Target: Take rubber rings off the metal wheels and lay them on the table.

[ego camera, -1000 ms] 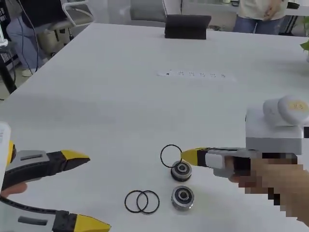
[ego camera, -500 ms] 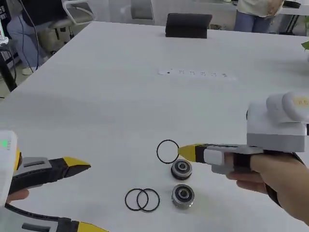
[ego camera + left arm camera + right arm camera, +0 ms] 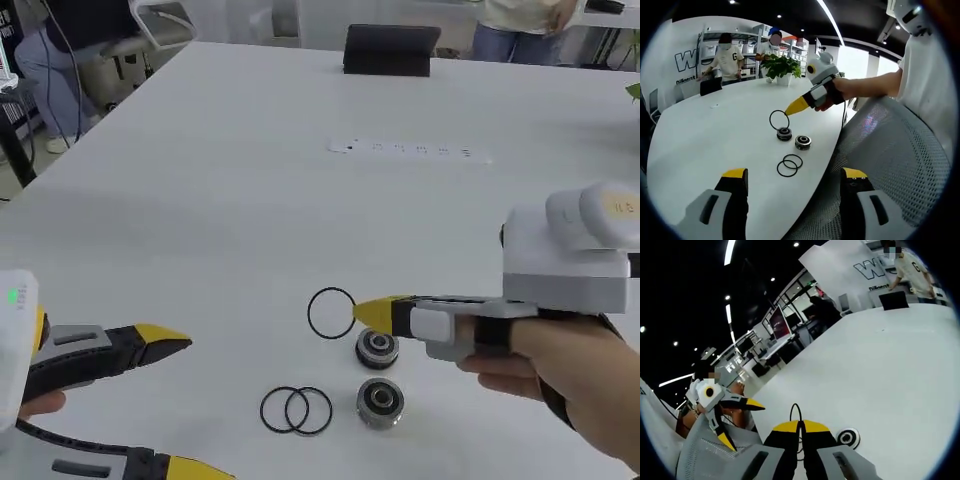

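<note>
Drawn leftward since a second ago, the thin black rubber ring [image 3: 331, 290] now stands clear of the farther grooved metal wheel [image 3: 377, 347], pinched in the closed yellow-tipped right tongs [image 3: 365, 313] over the white bench [image 3: 300, 200]. Yellow-tipped left tongs [image 3: 205, 408] gape wide, holding nothing. Two more black rings [image 3: 296, 410] lie overlapping beside the nearer metal wheel [image 3: 380, 400].

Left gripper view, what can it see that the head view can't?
The left gripper view adds the mesh chair and the shelves. The head view adds a seated person's legs. Both show the right gripper pinching a rubber ring, two metal wheels and two loose rings on the table.
</note>
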The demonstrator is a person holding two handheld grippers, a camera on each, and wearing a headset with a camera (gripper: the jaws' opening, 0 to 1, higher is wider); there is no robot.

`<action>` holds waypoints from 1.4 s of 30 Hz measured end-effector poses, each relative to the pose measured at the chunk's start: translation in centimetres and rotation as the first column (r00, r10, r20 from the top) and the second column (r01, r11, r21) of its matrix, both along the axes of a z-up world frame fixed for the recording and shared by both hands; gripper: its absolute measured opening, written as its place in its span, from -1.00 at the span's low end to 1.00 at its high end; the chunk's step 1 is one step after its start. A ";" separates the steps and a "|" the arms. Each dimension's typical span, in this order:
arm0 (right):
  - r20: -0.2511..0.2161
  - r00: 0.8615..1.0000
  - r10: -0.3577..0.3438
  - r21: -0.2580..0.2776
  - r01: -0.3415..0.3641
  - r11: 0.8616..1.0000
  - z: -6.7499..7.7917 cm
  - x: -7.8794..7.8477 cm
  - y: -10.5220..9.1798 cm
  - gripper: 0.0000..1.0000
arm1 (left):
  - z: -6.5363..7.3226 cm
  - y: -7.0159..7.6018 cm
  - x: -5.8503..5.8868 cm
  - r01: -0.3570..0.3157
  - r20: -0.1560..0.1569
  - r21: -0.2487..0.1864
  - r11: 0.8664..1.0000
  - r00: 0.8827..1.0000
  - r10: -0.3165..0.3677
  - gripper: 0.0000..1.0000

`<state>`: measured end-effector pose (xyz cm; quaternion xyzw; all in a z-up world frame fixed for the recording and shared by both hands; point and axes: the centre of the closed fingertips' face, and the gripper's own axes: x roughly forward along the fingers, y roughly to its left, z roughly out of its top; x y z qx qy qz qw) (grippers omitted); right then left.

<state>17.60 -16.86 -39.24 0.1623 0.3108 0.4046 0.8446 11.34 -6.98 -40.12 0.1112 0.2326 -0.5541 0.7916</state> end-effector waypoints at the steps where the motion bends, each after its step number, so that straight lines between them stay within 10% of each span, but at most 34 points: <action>1: -0.001 1.000 0.004 0.000 -0.004 1.000 0.0 -0.1 0.1 -1.00 | 0.0 0.0 0.0 -0.001 0.000 -0.001 1.000 1.000 0.001 0.46; 42: -0.176 0.969 0.172 -0.189 -0.205 0.960 -7.1 -4.3 2.3 -1.00 | -0.2 0.1 0.4 -0.025 -0.019 -0.019 1.000 1.000 0.025 0.43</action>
